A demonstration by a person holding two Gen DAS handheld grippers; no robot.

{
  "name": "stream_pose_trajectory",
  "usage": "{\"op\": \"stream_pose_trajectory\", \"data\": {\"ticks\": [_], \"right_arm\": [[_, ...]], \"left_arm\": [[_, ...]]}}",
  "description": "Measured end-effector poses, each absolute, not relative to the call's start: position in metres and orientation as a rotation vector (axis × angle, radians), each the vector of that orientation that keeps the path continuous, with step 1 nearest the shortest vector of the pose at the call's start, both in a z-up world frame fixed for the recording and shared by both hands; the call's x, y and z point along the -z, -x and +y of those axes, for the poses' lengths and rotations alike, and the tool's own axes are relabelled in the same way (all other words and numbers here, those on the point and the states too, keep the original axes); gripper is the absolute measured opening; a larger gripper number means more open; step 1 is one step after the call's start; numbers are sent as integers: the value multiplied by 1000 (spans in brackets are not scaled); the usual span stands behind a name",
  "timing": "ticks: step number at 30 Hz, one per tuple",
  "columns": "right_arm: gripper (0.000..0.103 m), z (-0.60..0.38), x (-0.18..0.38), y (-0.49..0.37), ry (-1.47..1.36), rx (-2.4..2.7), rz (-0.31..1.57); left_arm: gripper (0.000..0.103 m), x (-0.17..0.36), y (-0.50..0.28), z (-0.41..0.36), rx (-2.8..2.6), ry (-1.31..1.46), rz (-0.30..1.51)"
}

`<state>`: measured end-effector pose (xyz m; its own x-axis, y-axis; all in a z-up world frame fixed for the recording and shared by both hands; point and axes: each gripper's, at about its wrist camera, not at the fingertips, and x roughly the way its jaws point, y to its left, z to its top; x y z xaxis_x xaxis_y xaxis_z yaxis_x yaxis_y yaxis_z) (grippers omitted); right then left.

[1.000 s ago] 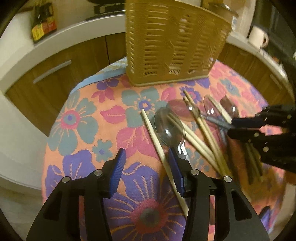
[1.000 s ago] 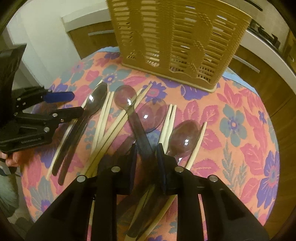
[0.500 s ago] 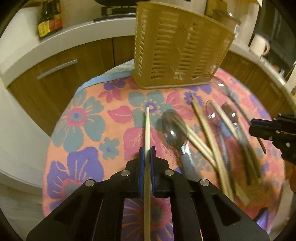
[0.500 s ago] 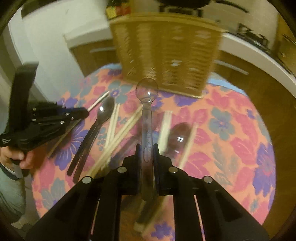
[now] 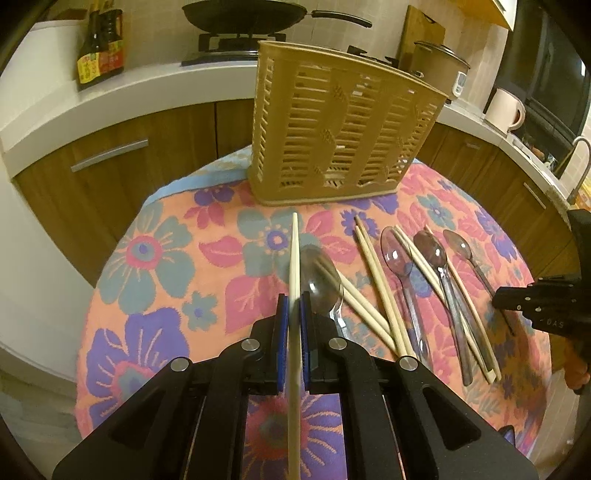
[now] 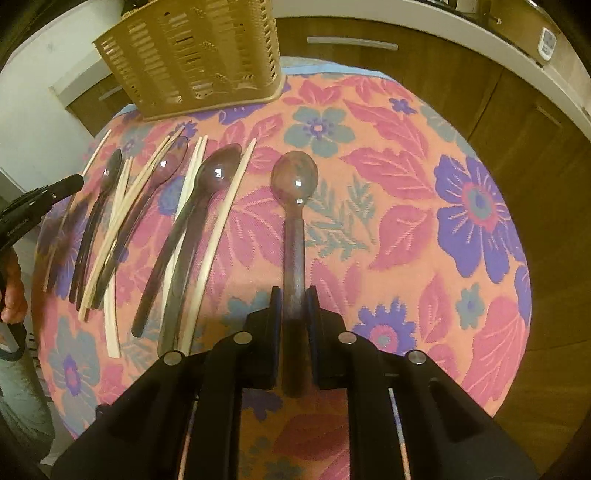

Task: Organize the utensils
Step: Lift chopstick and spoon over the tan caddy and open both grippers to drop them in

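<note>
Chopstick [image 5: 294, 258] pinched in left gripper [image 5: 293, 314]; right gripper [image 6: 293, 299] clamps a plastic spoon's [image 6: 294, 177] handle.

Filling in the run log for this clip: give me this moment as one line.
left gripper: shut on chopstick | right gripper: shut on spoon | basket: upright on table | other utensils on cloth

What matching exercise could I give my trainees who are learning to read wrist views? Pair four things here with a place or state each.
Things:
1. chopstick
2. translucent spoon
3. slatted basket
4. frying pan

Places or states:
A. standing on the floral tablecloth
B. clamped in the right hand-held gripper
C. sitting on the stove behind
D. clamped in the left hand-held gripper

Pairs: 1-D, 2-B, 3-A, 4-C
</note>
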<state>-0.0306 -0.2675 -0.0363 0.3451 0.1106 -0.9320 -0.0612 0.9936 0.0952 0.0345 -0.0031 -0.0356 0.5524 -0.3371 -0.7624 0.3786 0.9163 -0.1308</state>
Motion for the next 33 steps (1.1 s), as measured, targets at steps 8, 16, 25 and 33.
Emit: {"op": "stream_pose_trajectory", "data": {"ticks": [8,16,25,33], "right_arm": [[27,-272,39,-10,-93,-81,1273],[10,-253,4,-16,19,-125,1196],[10,-239,-117,-36,-51,-273,803],[10,-220,-160,-96,-46,-236,526]], "left_arm": [[4,27,-39,-2,437,-60,856],[4,-22,-37,2,483,-35,697],[4,-122,-71,-17,555,36,439],[4,-151,-116,-40,560,96,270]]}}
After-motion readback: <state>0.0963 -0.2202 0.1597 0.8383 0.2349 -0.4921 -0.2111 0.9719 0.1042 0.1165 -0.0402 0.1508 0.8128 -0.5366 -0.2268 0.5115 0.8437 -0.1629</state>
